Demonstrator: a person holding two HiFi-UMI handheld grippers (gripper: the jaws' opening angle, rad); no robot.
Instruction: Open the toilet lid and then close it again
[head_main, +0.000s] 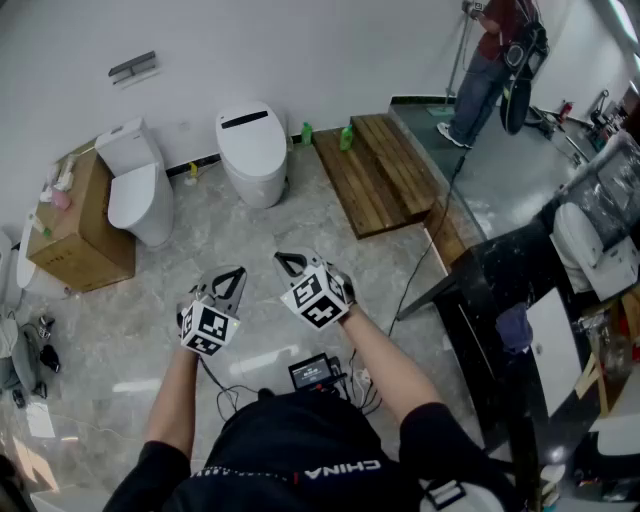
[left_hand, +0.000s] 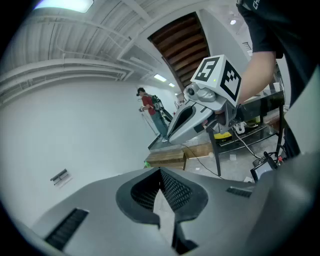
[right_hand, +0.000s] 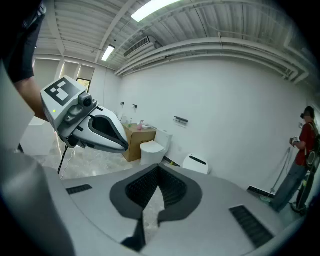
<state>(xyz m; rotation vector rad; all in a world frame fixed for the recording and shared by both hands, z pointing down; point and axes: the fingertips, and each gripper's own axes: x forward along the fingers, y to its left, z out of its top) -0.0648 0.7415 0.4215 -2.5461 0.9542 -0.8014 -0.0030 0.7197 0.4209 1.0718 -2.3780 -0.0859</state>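
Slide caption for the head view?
Left gripper and right gripper, shut and empty, short of tank toilet and tankless toilet, lids down.

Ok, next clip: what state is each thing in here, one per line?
left tongs: shut, nothing between them
right tongs: shut, nothing between them
toilet with tank: lid down
tankless toilet: lid down
cardboard box: closed, small items on top
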